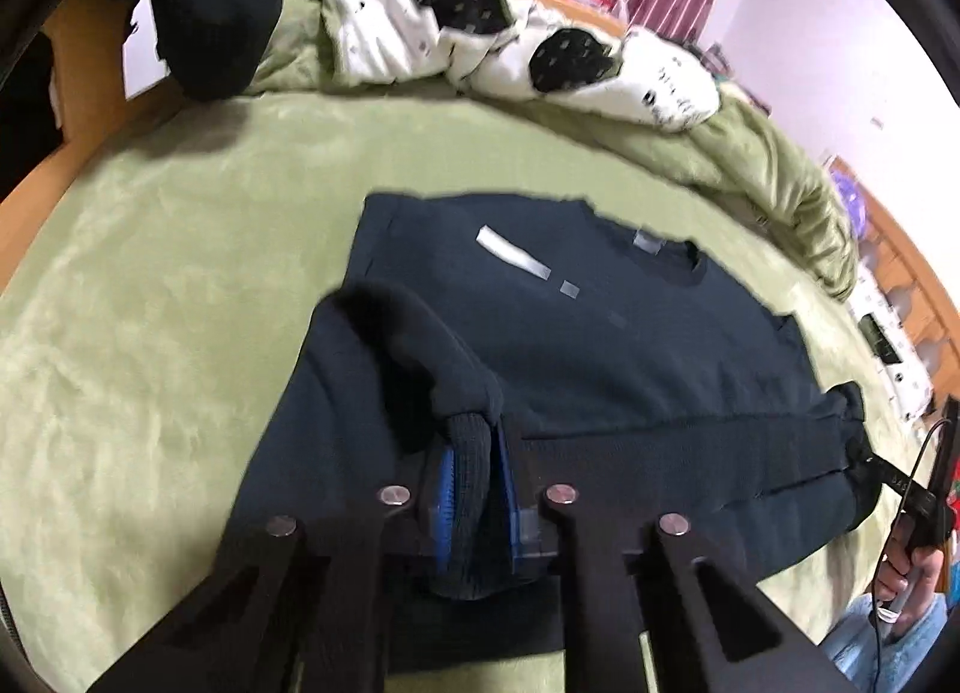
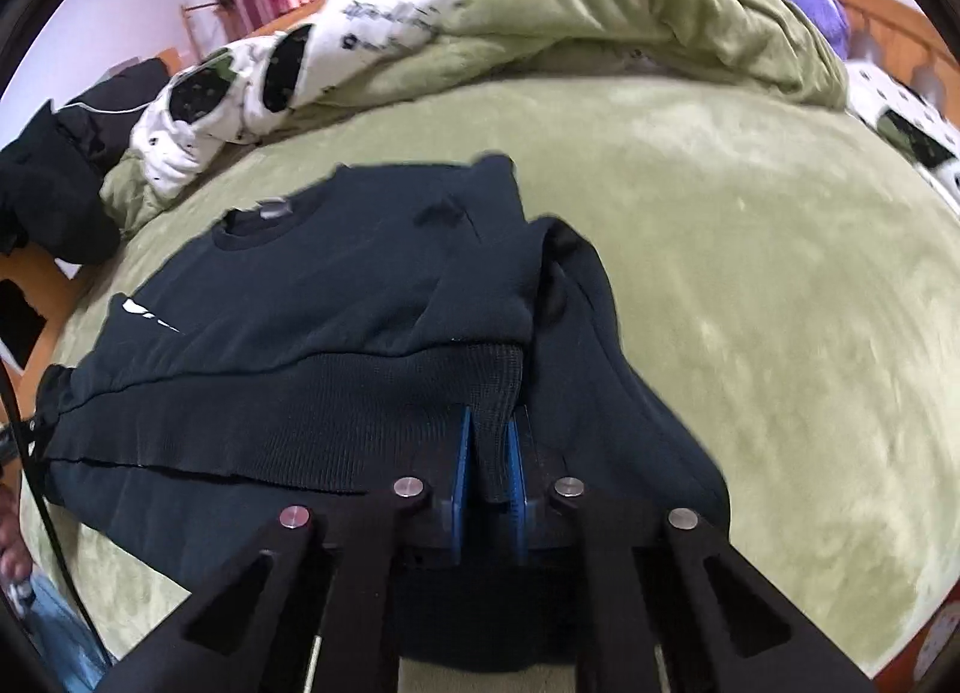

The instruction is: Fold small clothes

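Note:
A dark navy sweatshirt (image 1: pixel 600 345) lies spread on the green blanket (image 1: pixel 150 303), collar at the far side; it also shows in the right wrist view (image 2: pixel 336 285). My left gripper (image 1: pixel 474 489) is shut on the ribbed hem at the sweatshirt's left corner, between blue pads (image 1: pixel 445 489). My right gripper (image 2: pixel 489 471) is shut on the ribbed hem at the right corner, between blue pads (image 2: pixel 461 471). Both corners are lifted slightly, and the hem stretches between the two grippers. The right gripper also shows far right in the left wrist view (image 1: pixel 870 462).
A white and black patterned quilt (image 1: pixel 510 51) and bunched green bedding (image 1: pixel 780 171) lie along the far side of the bed. Dark clothes (image 2: pixel 54 177) are piled at the far left. A wooden bed frame (image 1: pixel 36 195) edges the blanket.

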Action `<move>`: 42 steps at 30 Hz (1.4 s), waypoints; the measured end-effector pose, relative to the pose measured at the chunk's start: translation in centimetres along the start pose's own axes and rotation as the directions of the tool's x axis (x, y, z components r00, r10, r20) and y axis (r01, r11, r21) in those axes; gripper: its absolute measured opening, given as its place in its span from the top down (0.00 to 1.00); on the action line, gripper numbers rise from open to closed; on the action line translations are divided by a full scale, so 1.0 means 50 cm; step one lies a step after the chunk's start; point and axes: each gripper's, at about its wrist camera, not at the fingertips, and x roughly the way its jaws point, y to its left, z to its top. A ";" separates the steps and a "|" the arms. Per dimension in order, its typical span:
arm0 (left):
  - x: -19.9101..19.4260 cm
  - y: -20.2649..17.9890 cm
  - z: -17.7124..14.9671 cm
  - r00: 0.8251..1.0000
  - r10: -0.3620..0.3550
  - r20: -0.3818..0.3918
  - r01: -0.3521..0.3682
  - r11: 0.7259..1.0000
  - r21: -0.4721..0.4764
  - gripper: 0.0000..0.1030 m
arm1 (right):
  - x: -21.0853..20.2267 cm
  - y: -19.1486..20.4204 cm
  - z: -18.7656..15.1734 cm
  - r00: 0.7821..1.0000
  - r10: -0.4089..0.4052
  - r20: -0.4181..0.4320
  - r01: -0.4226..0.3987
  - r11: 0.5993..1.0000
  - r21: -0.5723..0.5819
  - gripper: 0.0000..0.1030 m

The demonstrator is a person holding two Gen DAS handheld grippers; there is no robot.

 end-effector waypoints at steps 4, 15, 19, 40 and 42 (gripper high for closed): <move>-0.002 -0.001 0.042 0.999 -0.022 0.029 0.022 1.000 -0.014 0.88 | -0.014 -0.005 0.050 0.997 0.073 0.035 -0.074 0.997 0.037 0.89; 0.076 0.000 0.149 1.000 -0.026 0.002 0.026 0.998 -0.055 0.87 | 0.030 0.006 0.195 0.989 0.121 0.087 -0.129 0.987 0.095 0.92; 0.121 0.007 0.175 0.999 -0.021 -0.025 0.019 0.997 -0.073 0.83 | 0.064 0.015 0.226 0.990 0.116 0.080 -0.123 0.988 0.088 0.92; 0.075 0.027 0.194 1.000 -0.023 -0.020 0.022 0.997 -0.070 0.60 | 0.036 0.111 0.264 0.988 0.114 0.102 -0.116 0.993 0.010 0.88; 0.058 0.033 0.188 1.000 0.005 -0.008 -0.006 0.998 -0.058 0.60 | 0.031 0.137 0.251 0.989 0.123 0.083 -0.122 0.992 -0.017 0.84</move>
